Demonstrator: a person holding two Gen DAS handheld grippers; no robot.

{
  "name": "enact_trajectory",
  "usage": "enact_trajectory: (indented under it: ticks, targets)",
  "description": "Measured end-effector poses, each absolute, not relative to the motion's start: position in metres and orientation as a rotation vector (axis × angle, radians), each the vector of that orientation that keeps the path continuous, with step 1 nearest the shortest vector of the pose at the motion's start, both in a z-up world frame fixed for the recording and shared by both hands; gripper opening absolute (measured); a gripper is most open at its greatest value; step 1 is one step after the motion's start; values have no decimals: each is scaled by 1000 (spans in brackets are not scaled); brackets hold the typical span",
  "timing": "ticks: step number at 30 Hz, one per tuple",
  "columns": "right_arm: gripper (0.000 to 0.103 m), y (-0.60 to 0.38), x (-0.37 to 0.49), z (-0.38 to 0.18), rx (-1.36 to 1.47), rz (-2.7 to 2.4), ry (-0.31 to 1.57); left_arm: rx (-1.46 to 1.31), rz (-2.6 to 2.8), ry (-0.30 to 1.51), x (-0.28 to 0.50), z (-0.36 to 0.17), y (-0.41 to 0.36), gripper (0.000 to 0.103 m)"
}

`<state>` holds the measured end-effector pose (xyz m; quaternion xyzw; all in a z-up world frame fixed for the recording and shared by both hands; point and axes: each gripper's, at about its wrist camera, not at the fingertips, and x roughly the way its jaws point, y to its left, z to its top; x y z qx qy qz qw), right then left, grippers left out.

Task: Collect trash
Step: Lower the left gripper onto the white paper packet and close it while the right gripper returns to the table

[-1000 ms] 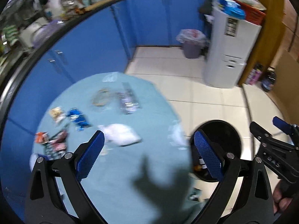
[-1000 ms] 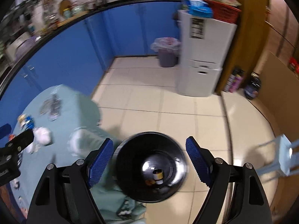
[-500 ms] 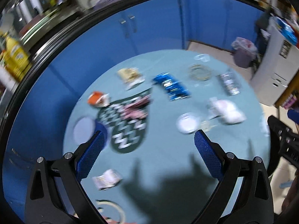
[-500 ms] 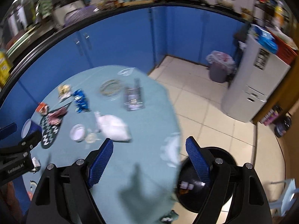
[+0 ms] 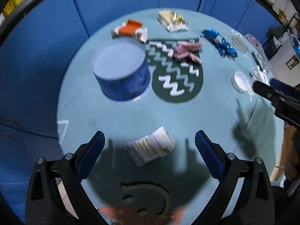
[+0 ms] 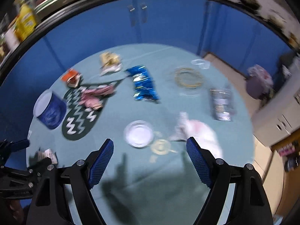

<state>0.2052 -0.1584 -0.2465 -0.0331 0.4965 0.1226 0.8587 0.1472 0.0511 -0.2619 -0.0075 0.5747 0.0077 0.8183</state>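
Litter lies scattered on a round table with a teal cloth (image 5: 120, 120). My left gripper (image 5: 150, 146) hangs open just above a crumpled white paper packet (image 5: 151, 148), which lies between its blue pads without touching them. My right gripper (image 6: 150, 153) is open over a round clear lid (image 6: 139, 136), a small gold seal (image 6: 161, 146) and a white crumpled bag (image 6: 198, 131). Farther off lie a blue foil wrapper (image 6: 143, 83), a pink wrapper (image 5: 185, 51), an orange-and-white carton (image 5: 129, 29) and a yellowish packet (image 5: 172, 20).
A blue round tub (image 5: 121, 73) stands upside down beside a dark green zigzag mat (image 5: 178, 78). A clear tray (image 6: 222, 103), a round clear lid (image 6: 188, 77) and a small clear cup (image 6: 200, 63) lie far right. Blue cabinets (image 6: 112, 30) ring the table; a lined bin (image 6: 258, 82) stands on the floor.
Both views have swung left from the black floor bin onto the table. The left gripper now hovers over the white paper packet; the right one over the clear lid. Jaws stayed open.
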Motion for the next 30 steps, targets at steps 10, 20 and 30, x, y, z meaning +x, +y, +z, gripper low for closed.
enact_trajectory:
  ticks: [10,20,30]
  targets:
    - [78,-134,226,-271,-124,292,1109,-11,26,1280,151,-285,64,77]
    - [45,-134,227,-280,-144,322,1134,-28,42,1244,153,-279,72,36]
    - [38,-131,206,-264,-194,321,1087,-64,60,1243,149,-274,77,30]
